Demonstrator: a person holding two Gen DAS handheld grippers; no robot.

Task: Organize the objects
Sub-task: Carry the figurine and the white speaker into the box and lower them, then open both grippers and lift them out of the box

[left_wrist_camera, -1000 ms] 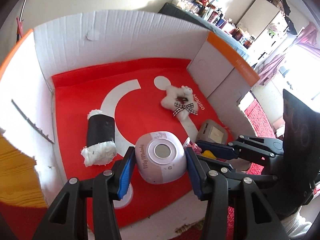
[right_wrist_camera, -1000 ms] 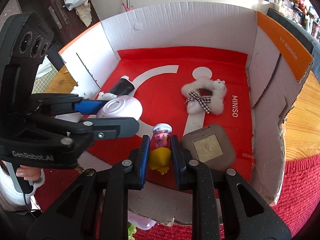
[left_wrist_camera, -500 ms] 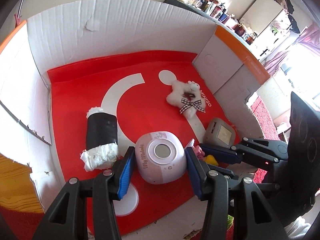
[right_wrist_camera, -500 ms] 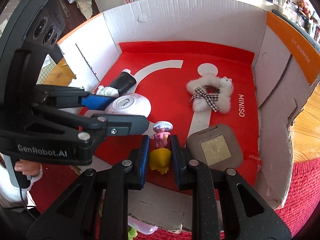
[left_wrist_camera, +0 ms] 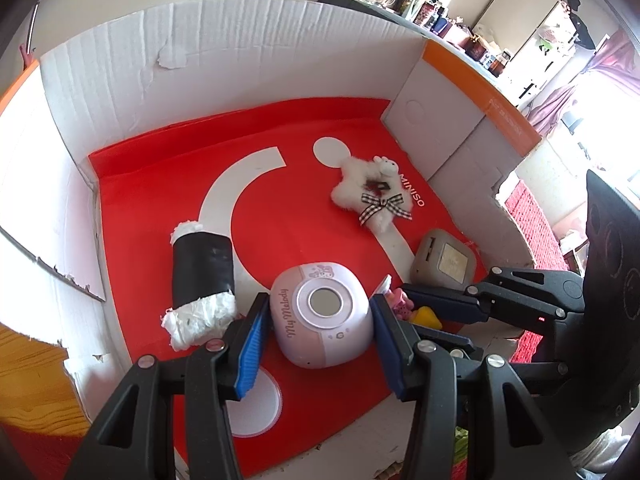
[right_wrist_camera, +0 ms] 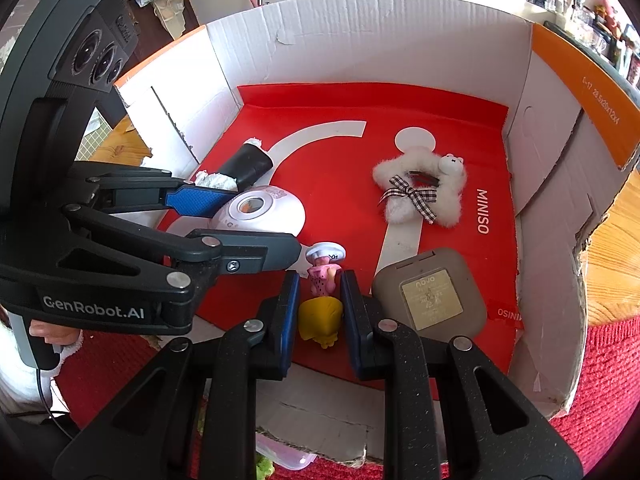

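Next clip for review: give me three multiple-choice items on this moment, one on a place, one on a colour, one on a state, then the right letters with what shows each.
1. Where does the fluffy white toy lie?
A. in the cardboard box
B. on a shelf
C. in a drawer

2. What colour is the liner on the box floor?
A. green
B. red
C. black

3. What is the right claw doing?
A. gaping over nothing
B. gripping the brown case
C. closed on the small figurine

Answers: 1 A, box walls surround it; 2 B, red with white shapes; 3 C, both pads press the figurine.
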